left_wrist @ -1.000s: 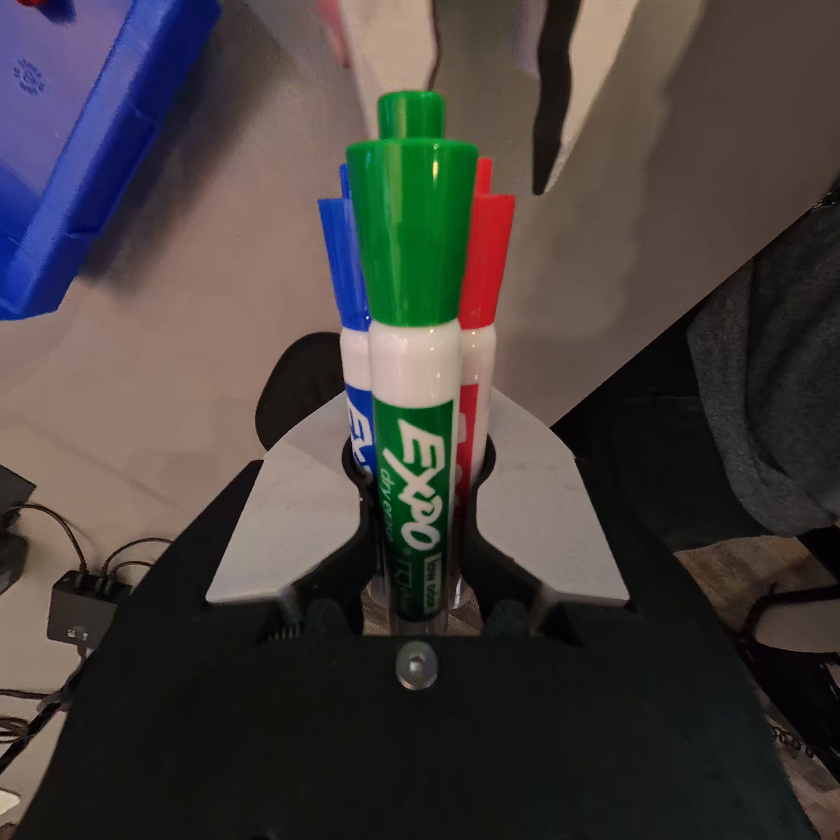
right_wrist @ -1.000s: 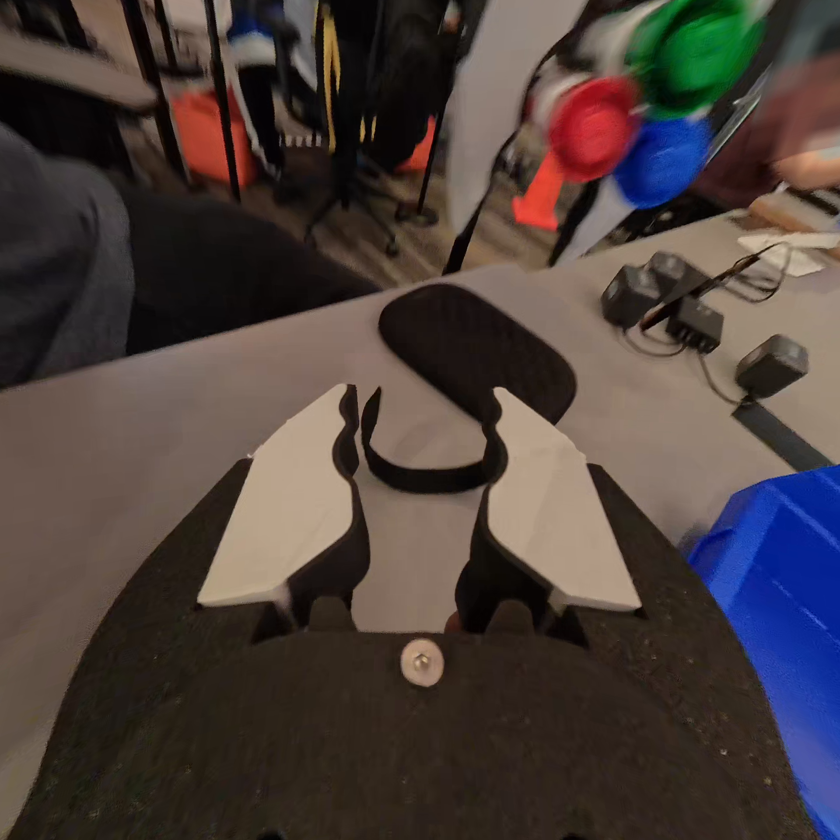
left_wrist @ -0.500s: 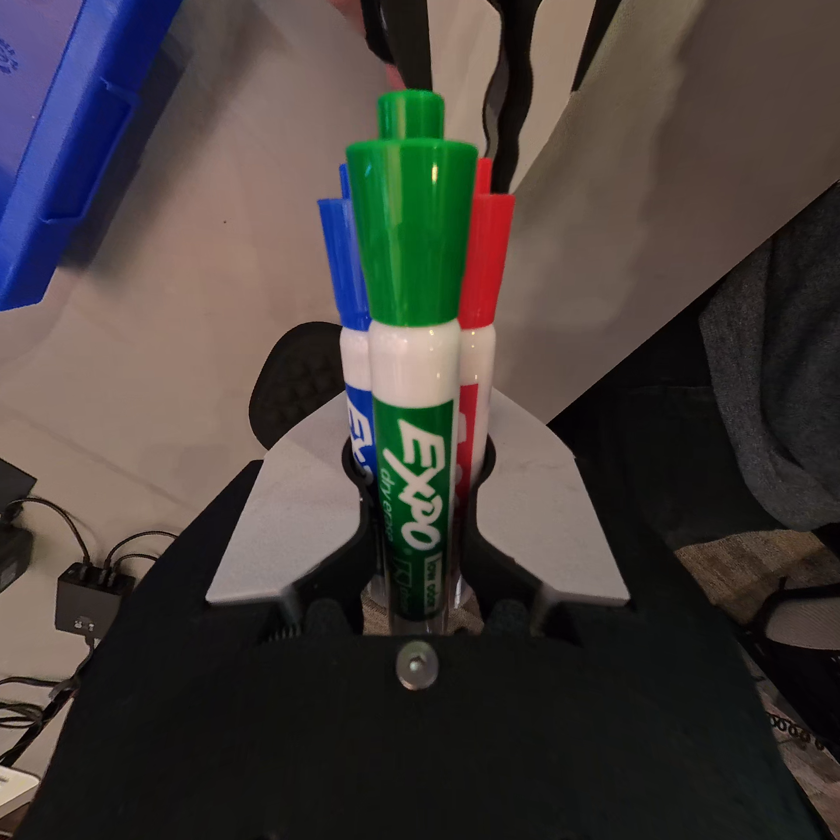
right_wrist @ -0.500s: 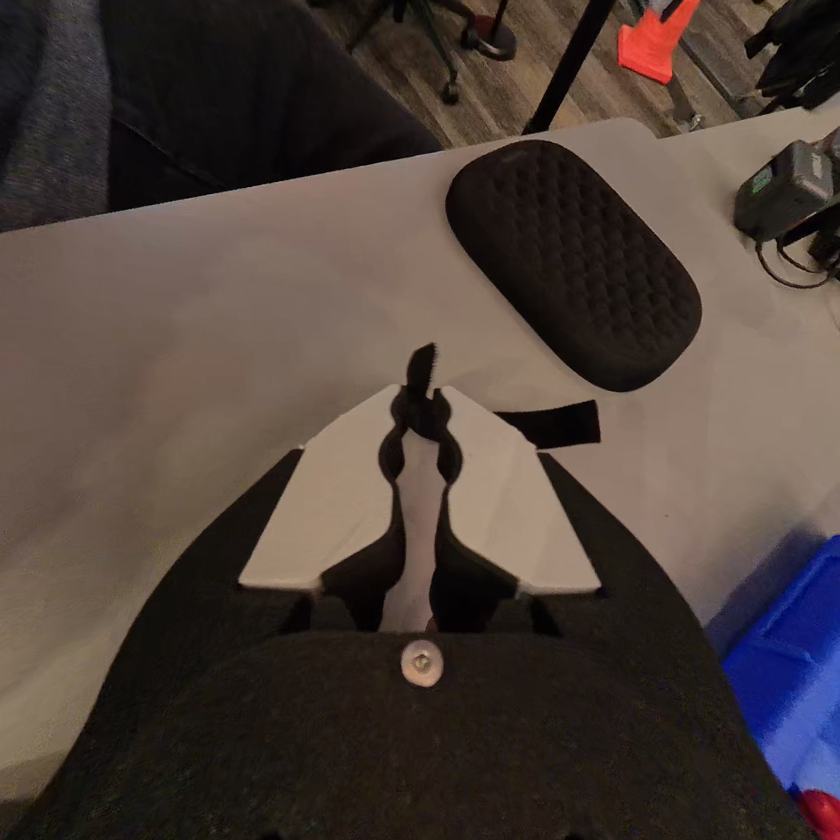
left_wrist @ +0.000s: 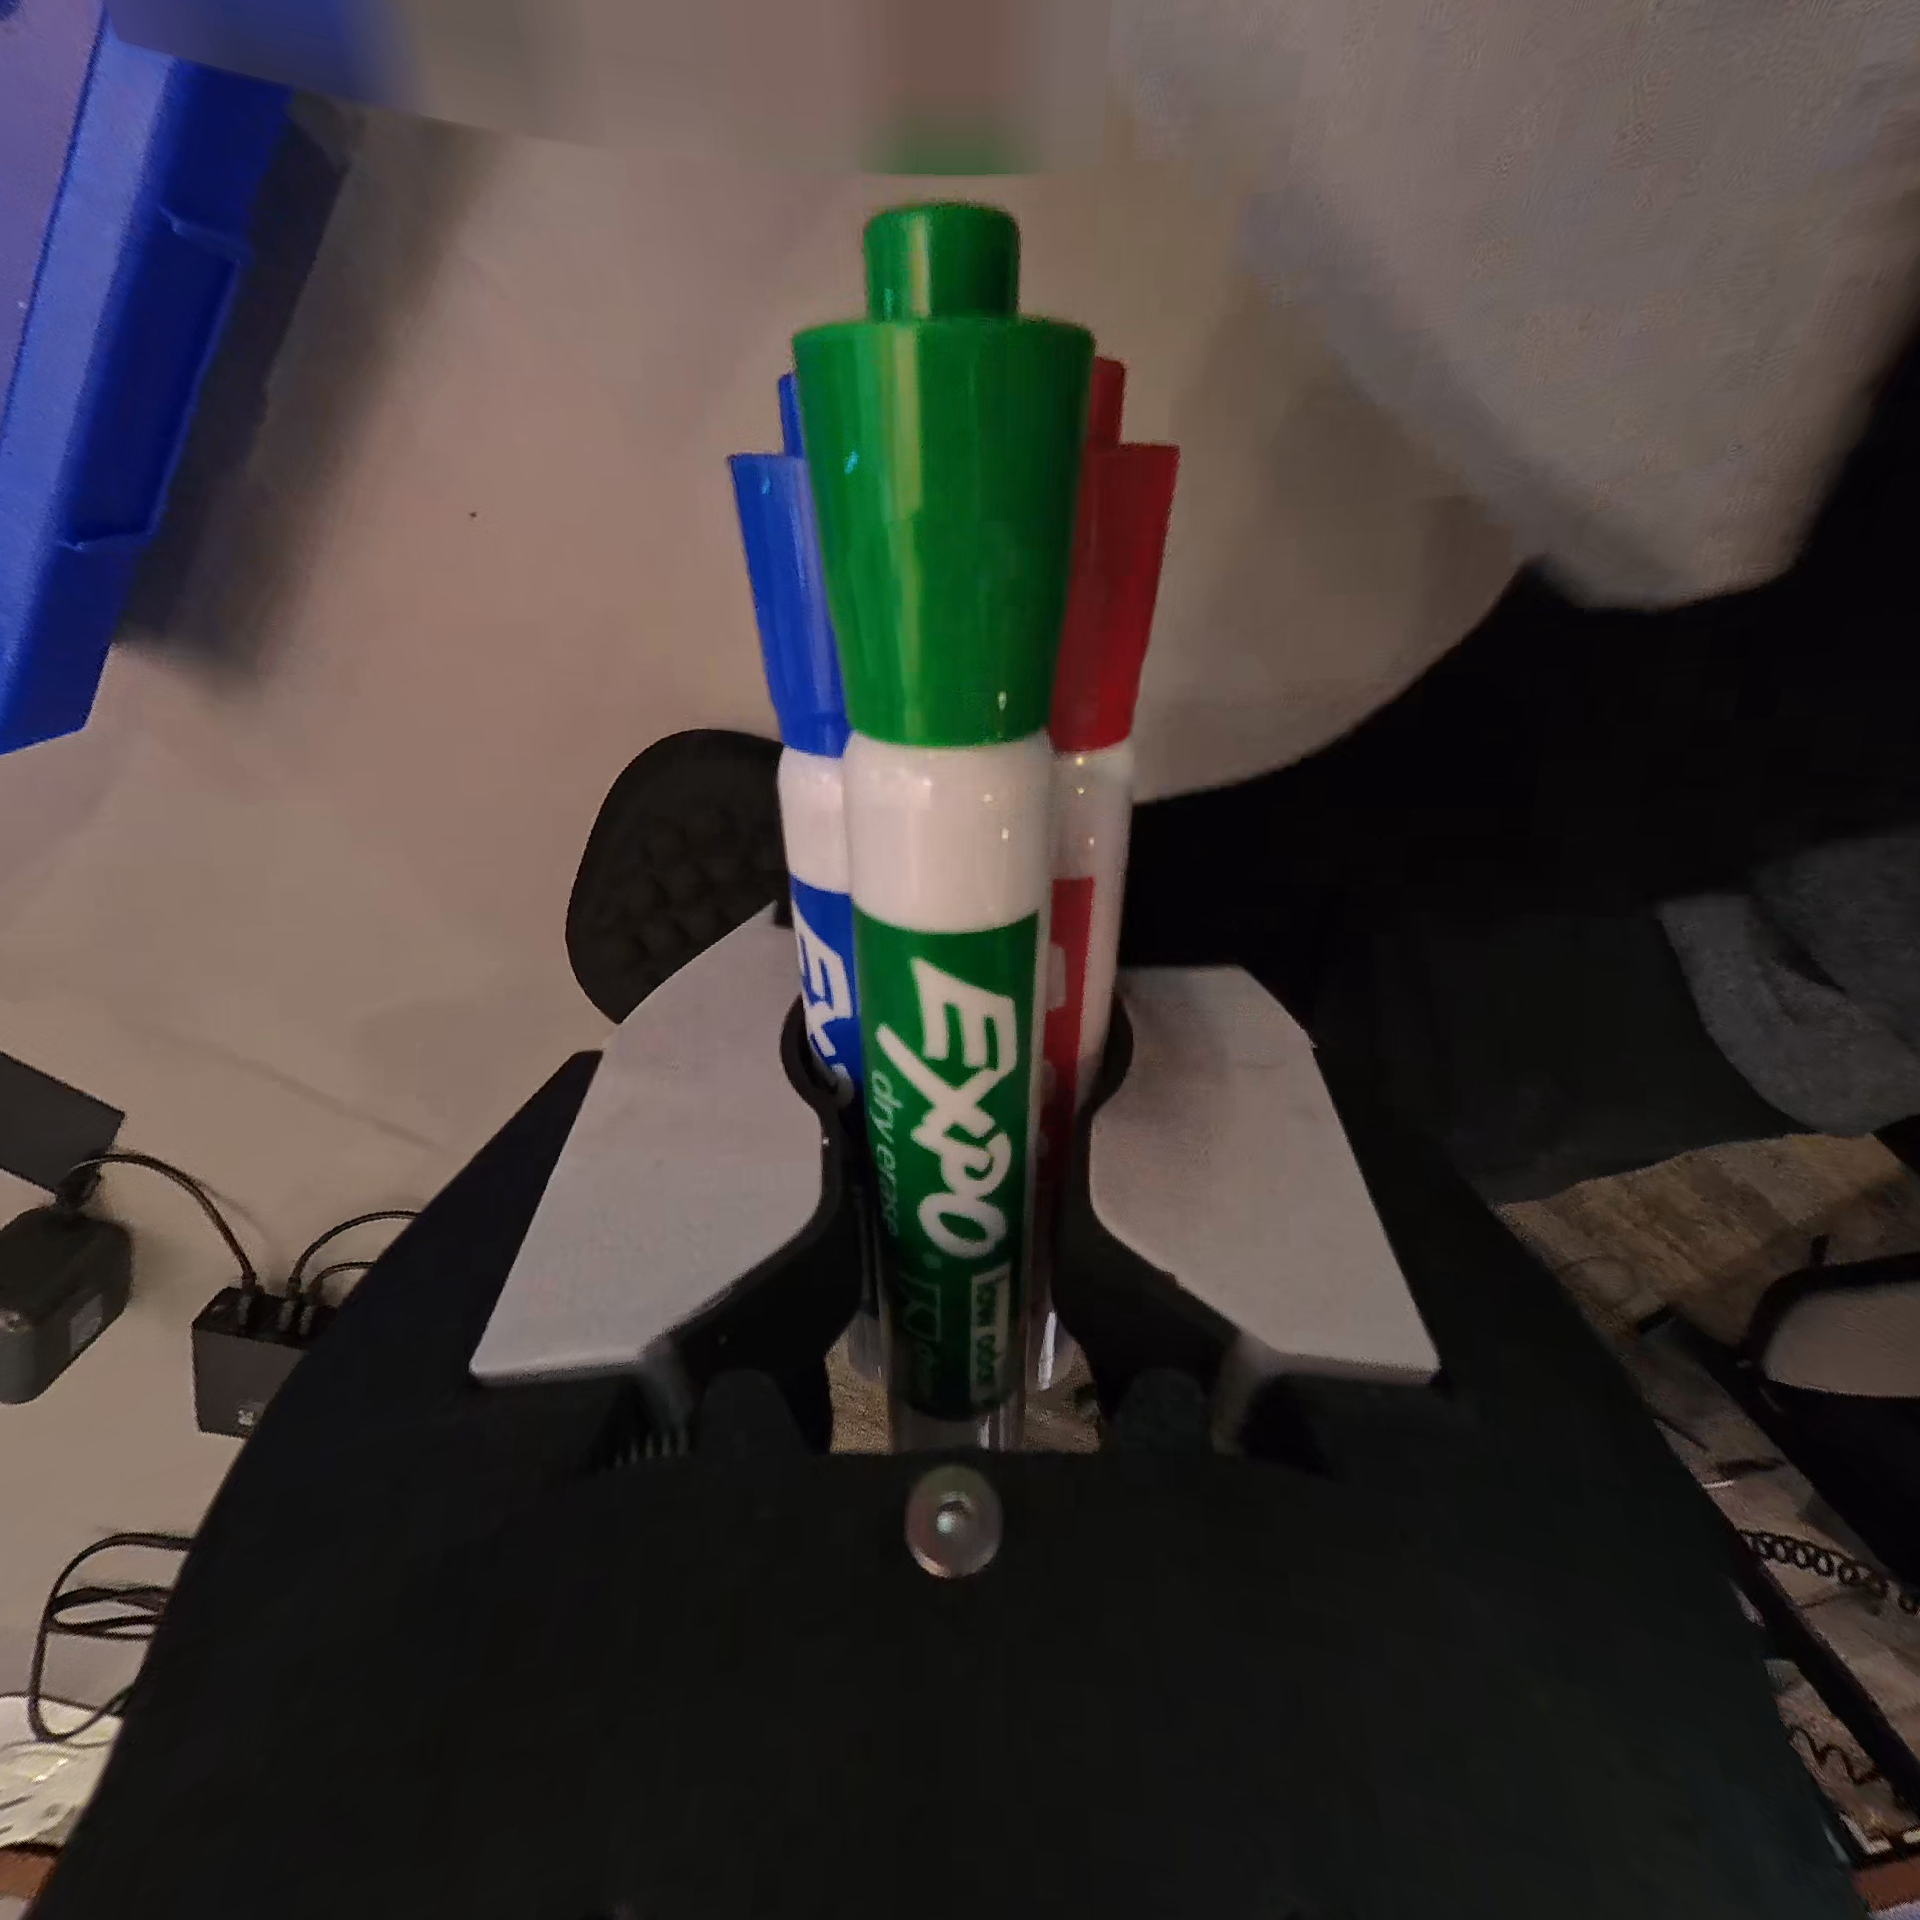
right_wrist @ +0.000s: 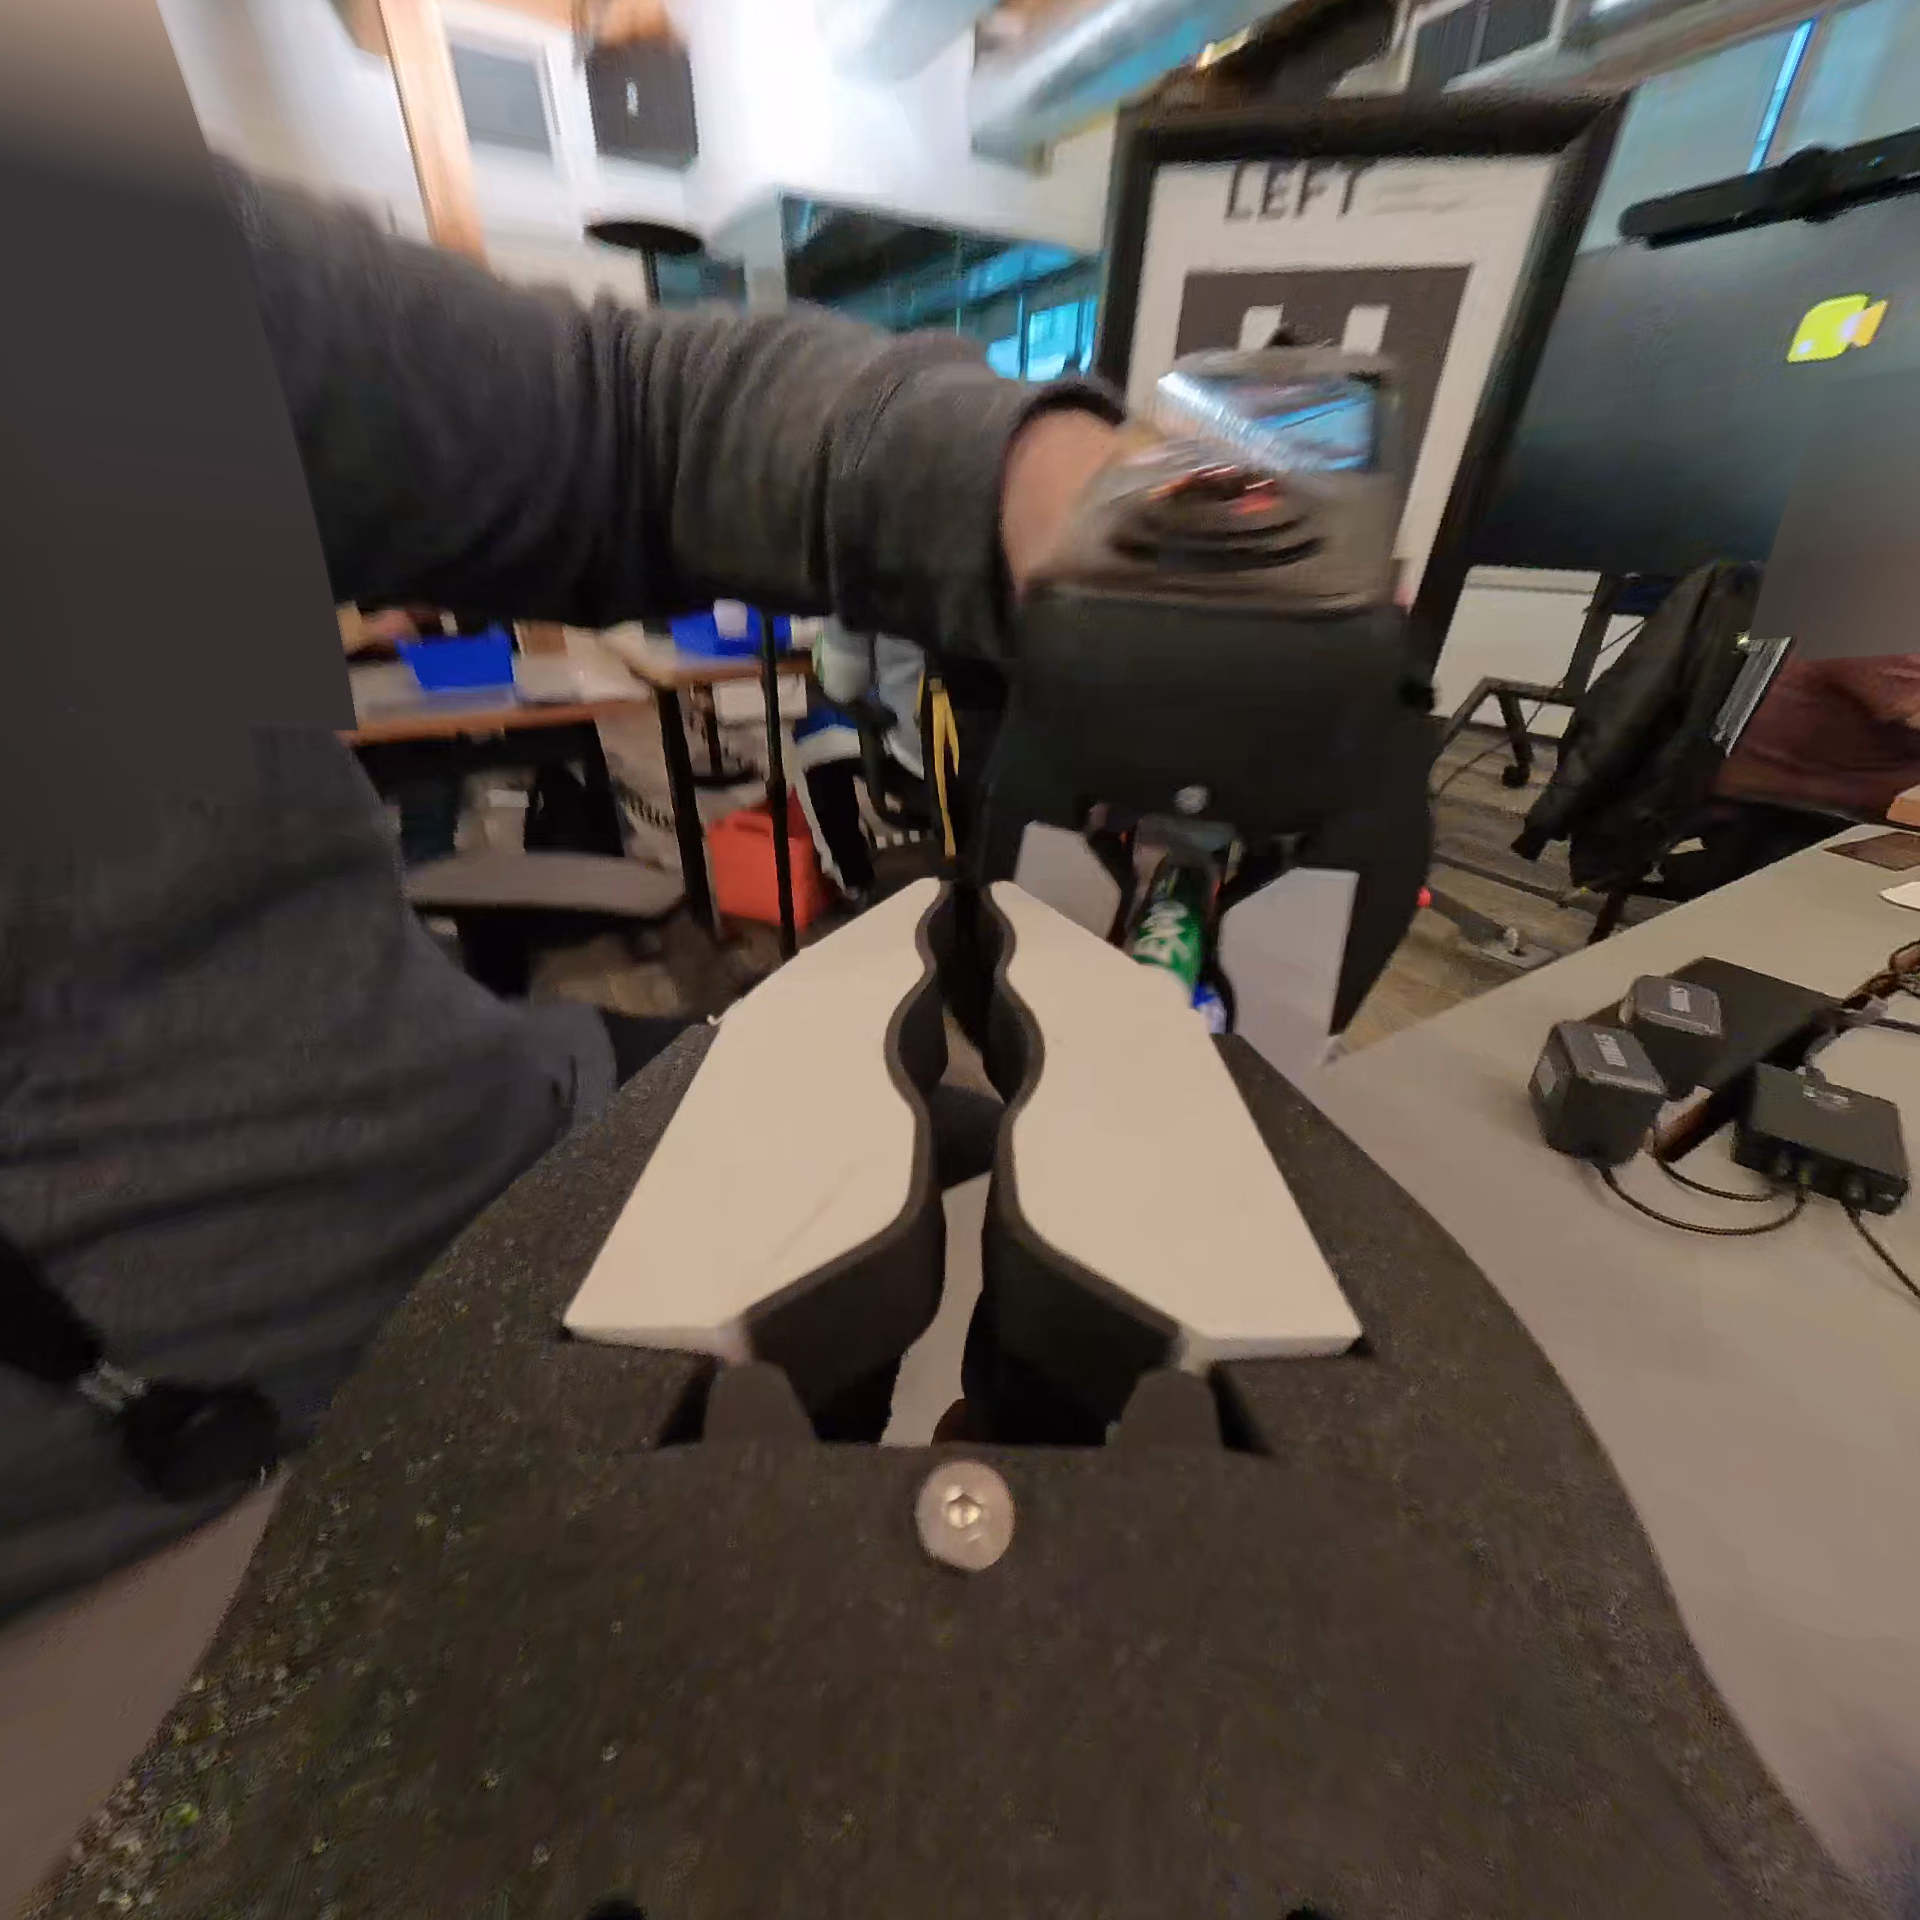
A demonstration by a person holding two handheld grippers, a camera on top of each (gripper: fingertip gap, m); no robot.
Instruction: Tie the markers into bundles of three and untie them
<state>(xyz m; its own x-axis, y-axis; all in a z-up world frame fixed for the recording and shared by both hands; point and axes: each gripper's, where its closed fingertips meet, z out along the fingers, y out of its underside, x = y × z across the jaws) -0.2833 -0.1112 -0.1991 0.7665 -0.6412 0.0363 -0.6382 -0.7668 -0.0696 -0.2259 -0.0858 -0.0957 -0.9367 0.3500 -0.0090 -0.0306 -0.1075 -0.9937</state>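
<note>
My left gripper (left_wrist: 956,1029) is shut on three markers held side by side, caps pointing away: a green marker (left_wrist: 945,540) in front, a blue marker (left_wrist: 790,582) on its left and a red marker (left_wrist: 1117,582) on its right. My right gripper (right_wrist: 968,914) is raised above the table and shut on a thin black strap (right_wrist: 966,987), of which only a sliver shows between the fingertips. In the right wrist view the left gripper (right_wrist: 1184,904) is just beyond my fingertips, held by a grey-sleeved arm (right_wrist: 623,468), with the green marker (right_wrist: 1169,935) showing in it.
A blue bin (left_wrist: 104,364) stands at the upper left on the grey table (left_wrist: 364,883). A black padded rest (left_wrist: 675,852) lies behind the markers. Black power adapters with cables (right_wrist: 1600,1091) sit at the right of the table; they also show in the left wrist view (left_wrist: 62,1299). Some 12 centimeters of space lies between my two pairs of fingers.
My right gripper closed on the black strap on the table, then lifted it and swung up to face the left gripper. The left gripper kept hold of the three markers.
</note>
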